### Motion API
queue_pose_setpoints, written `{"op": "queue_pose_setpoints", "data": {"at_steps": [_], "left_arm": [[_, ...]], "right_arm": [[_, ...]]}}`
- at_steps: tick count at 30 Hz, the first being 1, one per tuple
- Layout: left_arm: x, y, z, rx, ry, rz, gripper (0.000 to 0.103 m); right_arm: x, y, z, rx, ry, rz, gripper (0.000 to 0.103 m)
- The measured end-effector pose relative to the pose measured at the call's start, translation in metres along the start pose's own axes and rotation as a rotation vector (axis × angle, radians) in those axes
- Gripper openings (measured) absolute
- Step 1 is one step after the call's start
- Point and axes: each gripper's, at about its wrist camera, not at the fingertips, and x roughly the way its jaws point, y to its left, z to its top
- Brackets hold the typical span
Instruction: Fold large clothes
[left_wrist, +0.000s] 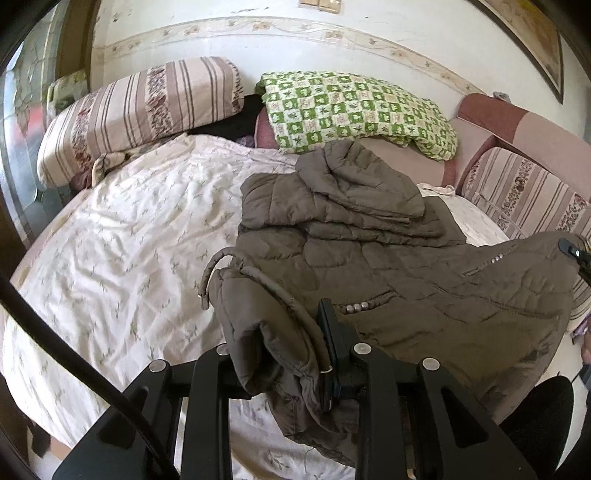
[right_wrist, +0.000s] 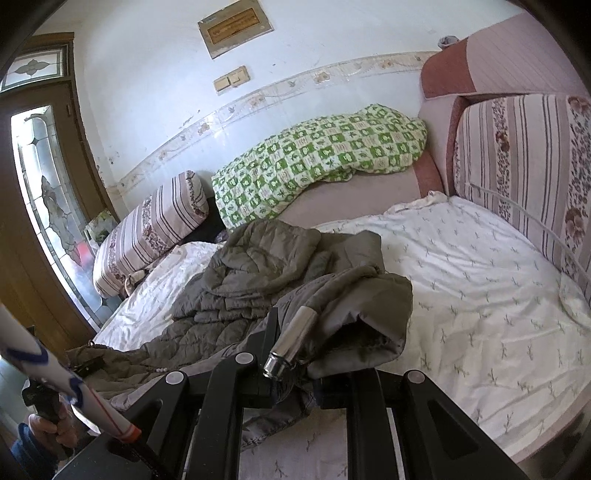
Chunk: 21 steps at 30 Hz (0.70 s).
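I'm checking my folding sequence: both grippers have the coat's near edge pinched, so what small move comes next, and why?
Probably carry the near edge up and forward over the rest. The left gripper and right gripper are each shut on the olive-brown quilted coat, whose far part already lies bunched on the white floral bedsheet, so laying the held hem on it would halve the coat.

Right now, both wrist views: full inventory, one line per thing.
Quilted jacket: 1, olive-brown, on the bed, near edge lifted by both grippers.
Bedsheet: 1, white with small sprigs, covering the bed.
Striped pillows: 2, pink-beige floral stripe, one at each end.
Checked blanket: 1, green and white, along the wall.
Door: 1, wooden with leaded glass, left in the right wrist view.
Left gripper: 1, black, shut on jacket hem.
Right gripper: 1, black, shut on jacket hem.
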Motion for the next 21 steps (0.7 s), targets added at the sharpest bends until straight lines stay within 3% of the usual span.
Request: {"op": "queue_pose_setpoints", "data": {"at_steps": [6, 12, 16, 21], "left_arm": [[0.0, -0.003, 0.033, 0.035, -0.038, -0.016, 0.026], [0.016, -0.005, 0.092, 0.035, -0.084, -0.023, 0.027], [0.044, -0.004, 0.143, 0.012, -0.097, -0.031, 0.027], [0.097, 0.002, 0.2, -0.036, -0.055, -0.046, 0.029]], "right_arm": [[0.015, 0.005, 0.027, -0.037, -0.024, -0.003, 0.014], [0.054, 0.007, 0.075, -0.069, -0.056, -0.022, 0.014], [0.092, 0.001, 0.11, -0.051, -0.048, -0.031, 0.014], [0.157, -0.014, 0.15, 0.002, -0.01, -0.059, 0.014]]}}
